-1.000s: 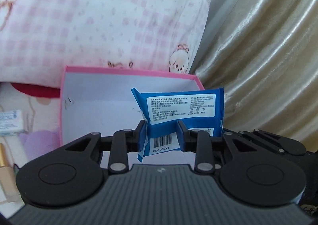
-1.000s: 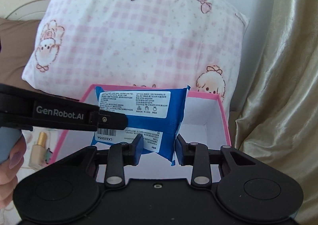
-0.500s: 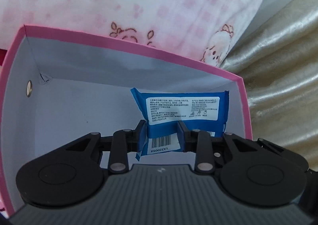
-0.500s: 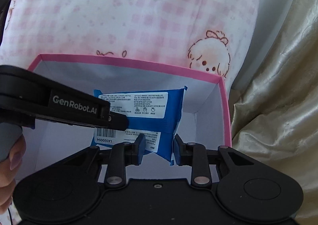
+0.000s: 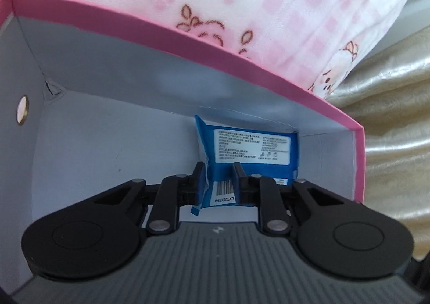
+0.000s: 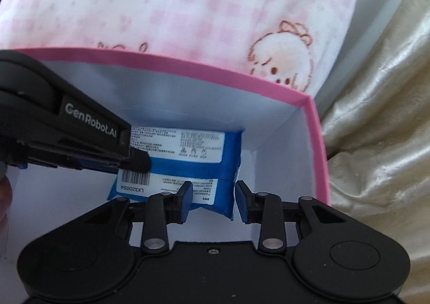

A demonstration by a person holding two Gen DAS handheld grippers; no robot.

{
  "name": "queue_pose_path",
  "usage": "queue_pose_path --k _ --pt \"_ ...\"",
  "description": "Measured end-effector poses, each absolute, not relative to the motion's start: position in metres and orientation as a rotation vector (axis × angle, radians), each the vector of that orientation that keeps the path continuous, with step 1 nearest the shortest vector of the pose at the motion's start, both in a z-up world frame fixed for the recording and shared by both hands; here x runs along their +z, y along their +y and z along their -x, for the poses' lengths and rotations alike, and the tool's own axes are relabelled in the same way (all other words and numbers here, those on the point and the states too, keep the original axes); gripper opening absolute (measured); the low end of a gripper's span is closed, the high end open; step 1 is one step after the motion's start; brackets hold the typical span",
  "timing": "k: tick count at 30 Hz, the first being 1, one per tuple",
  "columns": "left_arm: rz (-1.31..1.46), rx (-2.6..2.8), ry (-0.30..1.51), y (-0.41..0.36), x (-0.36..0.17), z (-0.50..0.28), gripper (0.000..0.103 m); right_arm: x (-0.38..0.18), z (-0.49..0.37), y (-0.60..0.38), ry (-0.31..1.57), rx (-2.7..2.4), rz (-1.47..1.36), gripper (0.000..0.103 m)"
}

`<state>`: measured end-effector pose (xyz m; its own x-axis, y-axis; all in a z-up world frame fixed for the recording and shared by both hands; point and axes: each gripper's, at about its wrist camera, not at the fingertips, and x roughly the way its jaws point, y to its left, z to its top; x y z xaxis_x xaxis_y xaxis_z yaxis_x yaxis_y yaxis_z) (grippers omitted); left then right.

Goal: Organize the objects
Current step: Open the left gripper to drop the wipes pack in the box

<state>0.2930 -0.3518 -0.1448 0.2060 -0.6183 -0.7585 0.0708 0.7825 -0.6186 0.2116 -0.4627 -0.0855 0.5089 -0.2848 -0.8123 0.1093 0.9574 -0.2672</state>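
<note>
Left tongs (image 5: 216,179) pinch the blue packet (image 5: 250,150) deep inside the pink box (image 5: 242,62), steadying it there; right tongs (image 6: 213,193) are opening, pads clear of it.

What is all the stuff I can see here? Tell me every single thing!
Blue plastic packet with white label: one, blue and white, inside the box near its right corner.
Pink cardboard box: one, pink rim, white inside, below the pillow.
Pink checked pillow with cartoon animals: one, pink and white, behind the box.
Shiny cream curtain: one, cream, right of the box.
Left gripper: one, black, shut on the packet's barcode end.
Right gripper: one, black, jaws opening around the packet's edge.
</note>
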Motion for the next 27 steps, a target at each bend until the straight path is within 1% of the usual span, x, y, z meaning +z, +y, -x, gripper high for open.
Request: queue_pose_path --k 3,8,10,12,14,15,18,24,27 --pt "0.508 -0.496 1.287 -0.359 -0.144 -0.291 0.017 -0.076 -0.200 -0.462 0.966 -0.240 0.205 0.039" --pt "0.544 -0.522 1.311 -0.372 -0.144 -0.288 0.017 -0.064 -0.172 -0.457 0.951 -0.197 0.172 0.039" --pt "0.503 -0.514 1.287 -0.379 -0.139 -0.285 0.018 -0.063 -0.160 -0.455 0.941 -0.188 0.155 0.039" --pt "0.375 -0.486 1.230 -0.386 -0.124 -0.277 0.020 -0.061 -0.152 -0.454 0.924 -0.173 0.121 0.039" --pt "0.290 -0.462 1.212 -0.387 -0.112 -0.270 0.027 -0.057 -0.147 -0.455 0.905 -0.154 0.075 0.039" --pt "0.264 -0.468 1.228 -0.386 -0.107 -0.267 0.037 -0.054 -0.144 -0.456 0.895 -0.148 0.047 0.039" --pt "0.200 -0.493 1.294 -0.374 -0.092 -0.259 0.038 -0.049 -0.136 -0.455 0.864 -0.168 -0.016 0.040" --pt "0.163 -0.539 1.259 -0.322 -0.063 -0.230 0.043 -0.035 -0.114 -0.439 0.830 -0.143 -0.050 0.041" --pt "0.115 -0.565 1.237 -0.302 -0.038 -0.213 0.046 -0.024 -0.103 -0.429 0.827 -0.133 -0.069 0.041"
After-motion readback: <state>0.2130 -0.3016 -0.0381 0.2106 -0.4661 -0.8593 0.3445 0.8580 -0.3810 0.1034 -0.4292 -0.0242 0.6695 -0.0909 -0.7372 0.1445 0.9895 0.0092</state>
